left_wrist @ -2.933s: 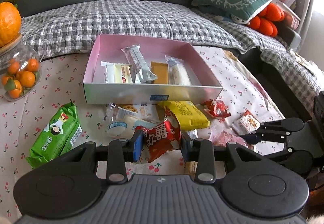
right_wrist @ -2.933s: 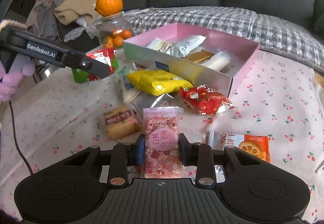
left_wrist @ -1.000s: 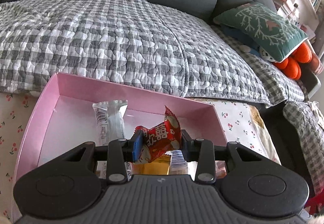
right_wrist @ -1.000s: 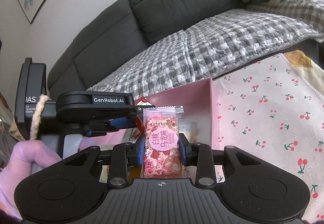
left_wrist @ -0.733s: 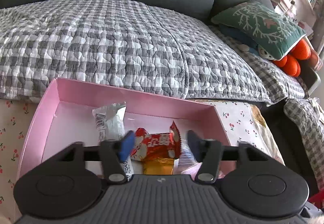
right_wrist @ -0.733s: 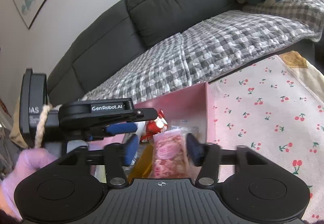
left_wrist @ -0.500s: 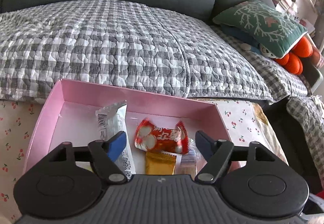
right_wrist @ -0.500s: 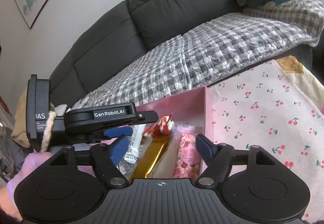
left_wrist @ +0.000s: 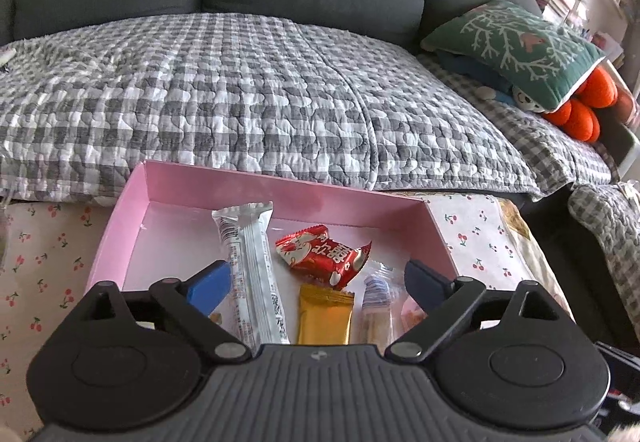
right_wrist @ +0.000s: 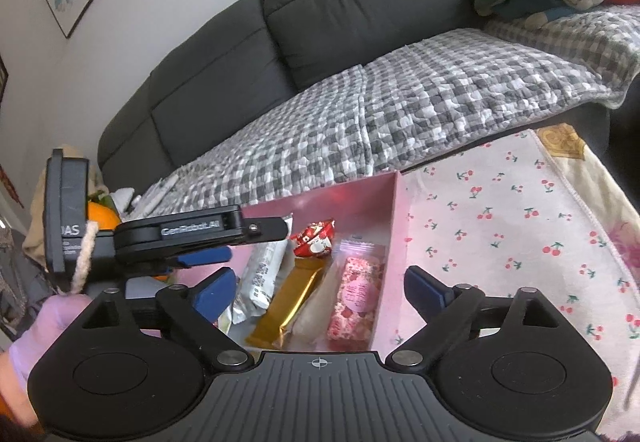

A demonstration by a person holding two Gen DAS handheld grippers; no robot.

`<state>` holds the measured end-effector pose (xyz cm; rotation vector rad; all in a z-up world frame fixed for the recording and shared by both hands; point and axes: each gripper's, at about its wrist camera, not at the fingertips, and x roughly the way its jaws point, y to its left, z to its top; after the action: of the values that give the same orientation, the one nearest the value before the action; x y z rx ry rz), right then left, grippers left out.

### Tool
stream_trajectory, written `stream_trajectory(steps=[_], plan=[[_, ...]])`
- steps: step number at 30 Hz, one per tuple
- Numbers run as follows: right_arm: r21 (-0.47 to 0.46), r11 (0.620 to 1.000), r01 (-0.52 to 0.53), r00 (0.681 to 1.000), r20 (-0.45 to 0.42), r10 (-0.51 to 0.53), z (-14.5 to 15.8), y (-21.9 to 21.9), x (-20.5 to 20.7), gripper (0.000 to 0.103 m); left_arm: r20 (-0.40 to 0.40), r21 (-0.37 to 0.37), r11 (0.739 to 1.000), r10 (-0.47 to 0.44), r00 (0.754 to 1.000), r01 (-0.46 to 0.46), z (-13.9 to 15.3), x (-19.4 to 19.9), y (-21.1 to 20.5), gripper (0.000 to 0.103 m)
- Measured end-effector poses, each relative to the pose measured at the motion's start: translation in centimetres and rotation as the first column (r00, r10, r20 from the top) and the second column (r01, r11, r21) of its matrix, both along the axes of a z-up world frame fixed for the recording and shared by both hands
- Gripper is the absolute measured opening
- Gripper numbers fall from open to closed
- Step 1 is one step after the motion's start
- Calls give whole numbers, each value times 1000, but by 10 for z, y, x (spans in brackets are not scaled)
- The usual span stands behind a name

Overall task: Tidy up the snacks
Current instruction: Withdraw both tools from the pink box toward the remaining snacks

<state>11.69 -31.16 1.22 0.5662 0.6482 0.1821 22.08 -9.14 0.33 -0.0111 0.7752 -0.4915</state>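
The pink box [left_wrist: 260, 186] lies just below both grippers. My left gripper [left_wrist: 316, 270] hovers over it, jaws still opening, with nothing between them. Under it the red packet [left_wrist: 324, 256] lies loose on a gold bar [left_wrist: 326, 316], beside a silver bar [left_wrist: 252, 270] and a clear-wrapped snack [left_wrist: 378, 306]. My right gripper [right_wrist: 320, 276] is also still opening and holds nothing. The pink-and-white packet [right_wrist: 356, 294] rests inside the box against its right wall [right_wrist: 392, 210]. The right wrist view also shows the left gripper [right_wrist: 240, 242] from the side above the box's left half.
The box sits on a cherry-print tablecloth [right_wrist: 500, 222] in front of a dark sofa with a checked quilt [left_wrist: 260, 82]. A green cushion [left_wrist: 516, 42] lies far right. An orange [right_wrist: 102, 216] and a gloved hand [right_wrist: 48, 326] are at the left.
Both grippers have opened wide. The red packet dropped from the left gripper into the box, and the pink-and-white packet dropped from the right gripper to the box's right wall.
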Motion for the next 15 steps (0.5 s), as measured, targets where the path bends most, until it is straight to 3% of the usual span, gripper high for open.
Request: stream_trajectory(steps=[15], plan=[[-102,994,-50,998,-44,46,6,-10,-28,95,36,59,998,14,999,-16,9,-46,11,99]])
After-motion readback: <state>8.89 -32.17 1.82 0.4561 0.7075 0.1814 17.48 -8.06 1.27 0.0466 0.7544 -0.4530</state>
